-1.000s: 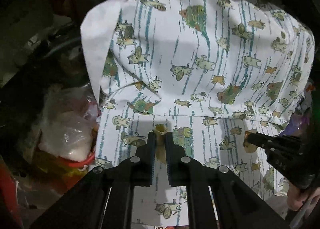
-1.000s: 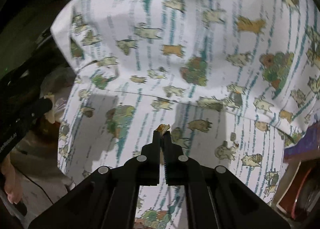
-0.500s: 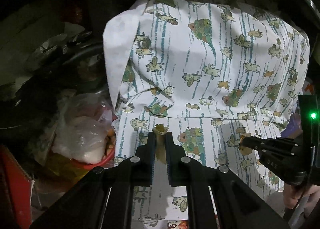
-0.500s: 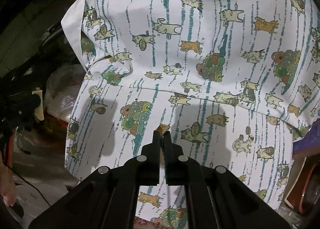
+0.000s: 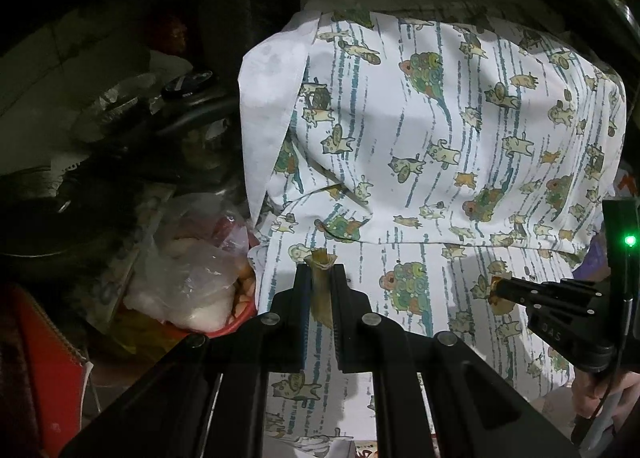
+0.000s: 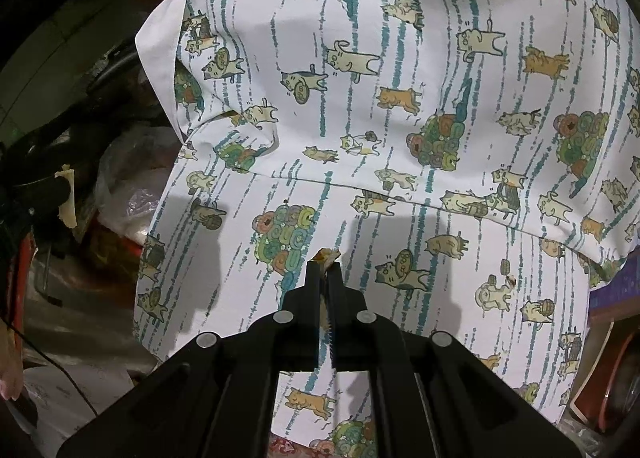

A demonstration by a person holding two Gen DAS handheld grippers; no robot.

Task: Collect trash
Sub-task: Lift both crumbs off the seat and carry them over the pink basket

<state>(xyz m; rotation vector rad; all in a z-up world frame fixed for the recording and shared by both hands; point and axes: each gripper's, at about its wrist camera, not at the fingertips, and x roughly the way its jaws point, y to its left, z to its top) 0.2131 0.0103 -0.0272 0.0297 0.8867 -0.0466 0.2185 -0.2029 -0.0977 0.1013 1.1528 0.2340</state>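
The right gripper (image 6: 325,267) pinches a brownish scrap (image 6: 326,256) above a cat-print cloth (image 6: 400,98); the left gripper (image 6: 60,194) clamps a pale scrap (image 6: 68,198).

We see a white cloth (image 5: 460,146) printed with cartoon cats, piles of yarn and teal streaks; it drapes over something bulky and fills most of both views. One edge is folded back, so the plain underside shows. Left of the cloth lies a clear plastic bag (image 5: 188,278) with white stuff inside, sitting in a red bowl (image 5: 236,324). A red notebook (image 5: 48,358) with a wire spiral lies at the lower left. Dark clutter rises behind the bag, too dim for us to make out. At the right of the cloth, a purple object (image 6: 616,286) peeks out beside its edge.
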